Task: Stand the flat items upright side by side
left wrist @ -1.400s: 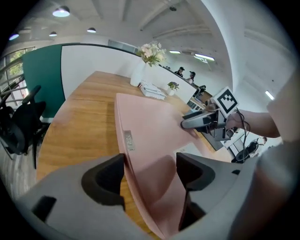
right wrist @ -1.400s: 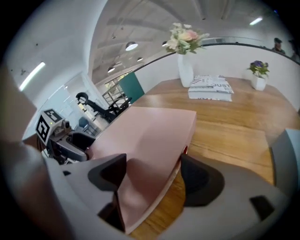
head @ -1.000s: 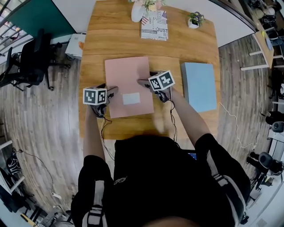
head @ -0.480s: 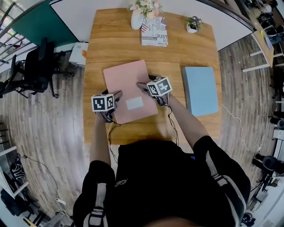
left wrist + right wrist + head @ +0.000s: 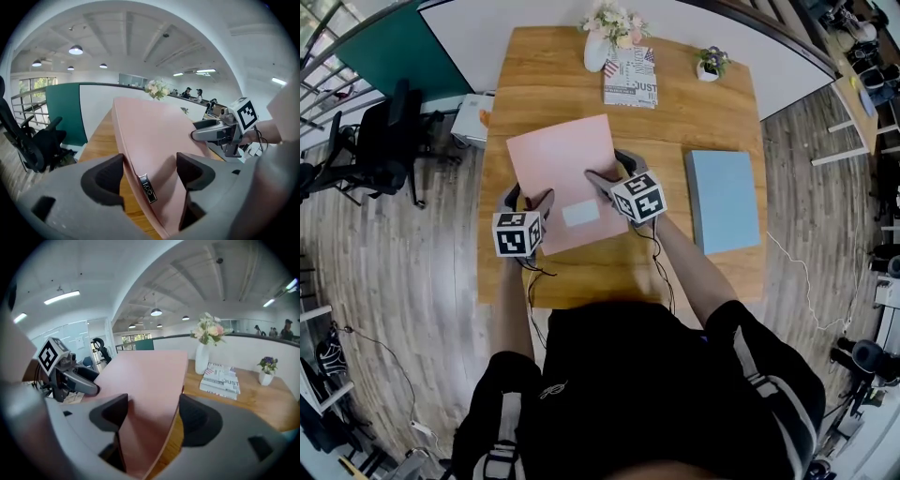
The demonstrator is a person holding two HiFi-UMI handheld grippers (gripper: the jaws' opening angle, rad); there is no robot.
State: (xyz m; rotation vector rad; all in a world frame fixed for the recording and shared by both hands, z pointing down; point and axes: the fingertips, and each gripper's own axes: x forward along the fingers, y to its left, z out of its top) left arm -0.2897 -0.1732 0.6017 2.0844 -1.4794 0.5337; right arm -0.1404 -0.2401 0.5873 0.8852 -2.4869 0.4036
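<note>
Left gripper point(image 5: 530, 200) of mine is clamped on the pink folder point(image 5: 558, 155). My right gripper point(image 5: 607, 170) grips its opposite edge, the folder tilted between them

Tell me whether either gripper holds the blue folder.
No: the left gripper and right gripper both clamp the pink folder, while the blue folder lies untouched to its right.

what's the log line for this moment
left gripper: shut on pink folder | right gripper: shut on pink folder | pink folder: tilted, not upright | blue item: flat on table
</note>
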